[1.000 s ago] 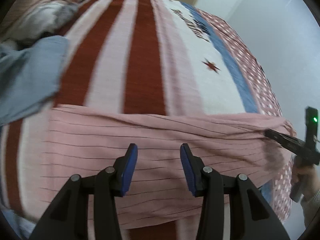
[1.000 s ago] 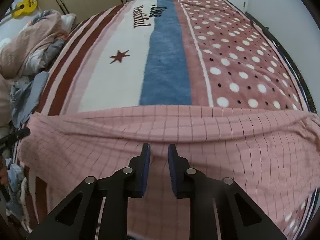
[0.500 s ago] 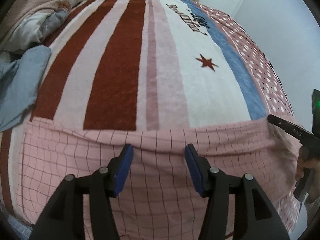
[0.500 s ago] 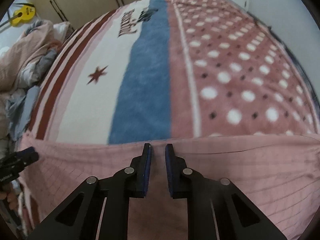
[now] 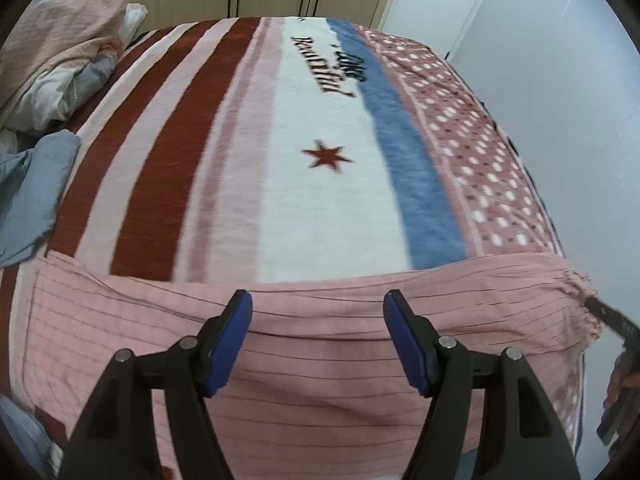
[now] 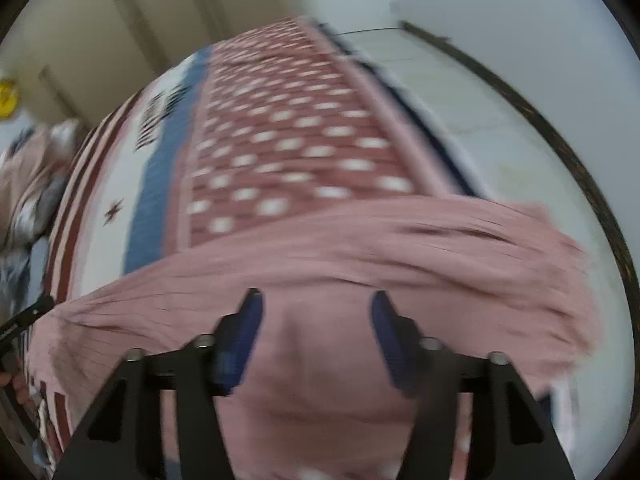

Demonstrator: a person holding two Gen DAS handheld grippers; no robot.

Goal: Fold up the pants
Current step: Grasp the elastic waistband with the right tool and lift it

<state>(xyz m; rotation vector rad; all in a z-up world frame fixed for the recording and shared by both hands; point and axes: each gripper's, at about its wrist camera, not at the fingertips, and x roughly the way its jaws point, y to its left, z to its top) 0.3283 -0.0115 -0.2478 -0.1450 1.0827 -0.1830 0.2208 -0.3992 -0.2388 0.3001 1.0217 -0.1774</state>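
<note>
The pink checked pants (image 5: 320,344) lie spread across the near end of the bed, folded into a long band. My left gripper (image 5: 318,340) is open and empty just above the pants' middle. In the right wrist view the pants (image 6: 360,248) are blurred, with their right end bunched and hanging past the bed's edge. My right gripper (image 6: 316,336) is open and empty over that end. The right gripper's tip also shows at the pants' right end in the left wrist view (image 5: 612,316).
The bed wears a blanket (image 5: 320,140) with red stripes, a white band with a star, a blue stripe and dots. A heap of bedding and grey-blue clothes (image 5: 36,120) lies at the left. A white wall (image 5: 560,80) and floor (image 6: 500,128) run along the bed's right side.
My right gripper has opened wide from nearly shut and swung right toward the pants' end. My left gripper has opened wider and pulled back over the pants.
</note>
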